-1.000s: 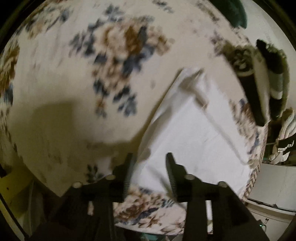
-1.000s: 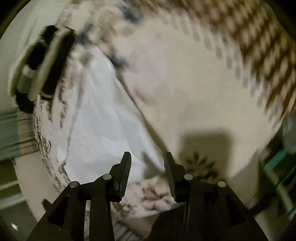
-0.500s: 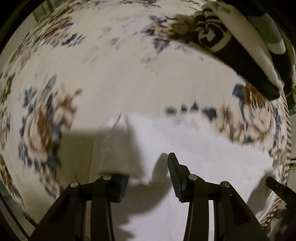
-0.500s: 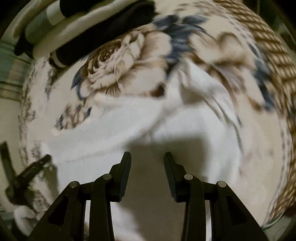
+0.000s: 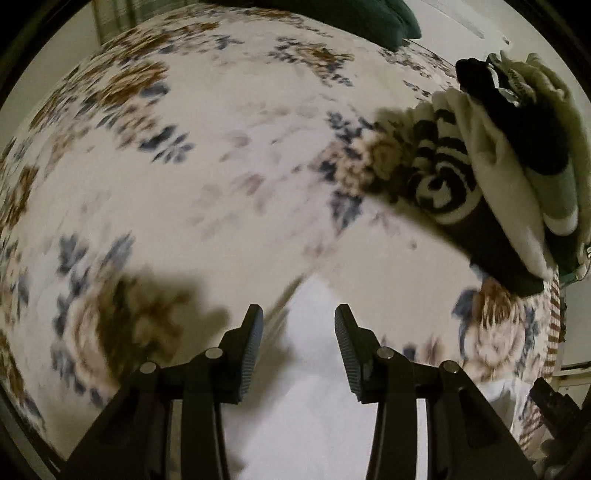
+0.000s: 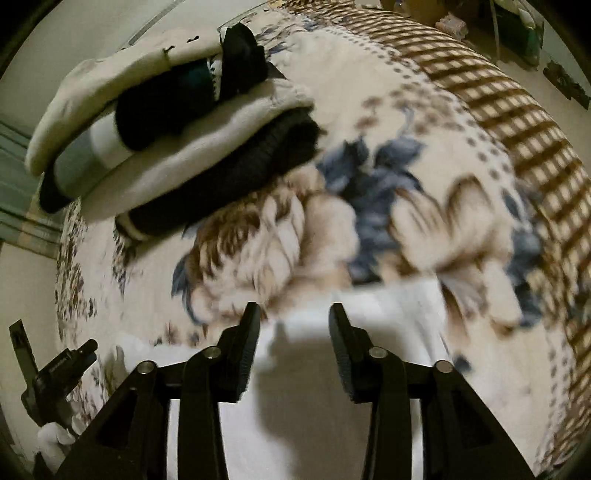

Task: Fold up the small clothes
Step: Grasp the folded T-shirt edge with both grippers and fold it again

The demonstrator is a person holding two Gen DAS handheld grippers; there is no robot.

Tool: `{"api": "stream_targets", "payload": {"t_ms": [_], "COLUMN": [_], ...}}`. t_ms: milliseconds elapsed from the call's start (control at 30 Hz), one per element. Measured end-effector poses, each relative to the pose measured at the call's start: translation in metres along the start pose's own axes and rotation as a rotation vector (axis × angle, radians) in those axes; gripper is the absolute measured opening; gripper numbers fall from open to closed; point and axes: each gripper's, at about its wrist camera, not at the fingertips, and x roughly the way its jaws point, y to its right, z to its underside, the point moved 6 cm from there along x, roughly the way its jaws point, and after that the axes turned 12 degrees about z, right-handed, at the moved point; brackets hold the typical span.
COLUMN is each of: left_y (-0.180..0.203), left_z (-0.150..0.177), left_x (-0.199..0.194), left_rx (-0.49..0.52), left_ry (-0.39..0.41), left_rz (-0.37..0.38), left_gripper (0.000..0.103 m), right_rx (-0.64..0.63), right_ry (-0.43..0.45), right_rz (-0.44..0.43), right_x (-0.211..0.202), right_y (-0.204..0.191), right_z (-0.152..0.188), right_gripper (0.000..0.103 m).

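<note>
A white garment (image 5: pixel 314 387) lies flat on the floral blanket (image 5: pixel 221 166), low in the left wrist view. My left gripper (image 5: pixel 298 314) is open and empty, its jaws straddling the garment's far corner just above it. In the right wrist view the same white garment (image 6: pixel 388 317) lies under my right gripper (image 6: pixel 293 312), which is open and empty over the garment's far edge. The left gripper also shows in the right wrist view (image 6: pixel 55 369) at the lower left. Whether either gripper touches the cloth I cannot tell.
A stack of folded clothes (image 5: pixel 498 177), black, cream and striped, sits on the blanket at the right; it also shows in the right wrist view (image 6: pixel 177 129) at the upper left. The blanket's brown checked border (image 6: pixel 517 122) marks the bed edge. A dark green item (image 5: pixel 351 18) lies far back.
Both grippers have swung over the bed and moved back toward the white garment's near part; more blanket and the folded stack now show ahead. Both stay open.
</note>
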Motion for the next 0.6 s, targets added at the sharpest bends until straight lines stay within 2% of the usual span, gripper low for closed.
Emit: {"api": "stream_targets", "payload": {"t_ms": [100,167,233,367,433,500,533,567,600], "left_y": [-0.003,-0.001,0.003,0.01,0.012,0.016,0.019,0.023,0.025], "left_z": [0.035,0.047,0.05,0.015,-0.007,-0.025,-0.034,-0.039,-0.042], "left_x": [-0.001,0.015,0.035,0.079,0.088,0.086,0.079,0.072,0.067], "left_rx": [-0.021,-0.014,-0.008,0.023,0.026,0.02,0.03,0.051,0.067], "left_ry": [-0.054,-0.106,-0.132,-0.106,-0.08,-0.059,-0.035,-0.016,-0.016], "left_rz": [0.001,-0.001,-0.004,-0.05,-0.06,-0.048,-0.031,-0.025,-0.009], "left_gripper": [0.038,0.038,0.038,0.038,0.038,0.038,0.038,0.038,0.038], "right_rx": [-0.032,-0.078,-0.107,-0.081,-0.055,-0.011,0.001,0.012,0.025], "right_ry": [-0.09,-0.14,-0.145,-0.031,-0.006,0.012,0.024,0.03,0.033], "right_rz": [-0.011,0.006,0.035,0.085,0.099,0.078,0.066,0.064,0.06], "right_x": [0.005,0.017,0.032,0.056,0.057,0.043,0.033,0.022,0.014], "right_y": [0.005,0.001,0.0,-0.003,0.0,0.009,0.015,0.023,0.031], "right_z": [0.034,0.05,0.05,0.001,-0.024,-0.041,-0.045,-0.046,-0.045], "right_gripper": [0.045,0.045,0.045,0.045,0.045,0.045,0.05,0.06,0.064]}}
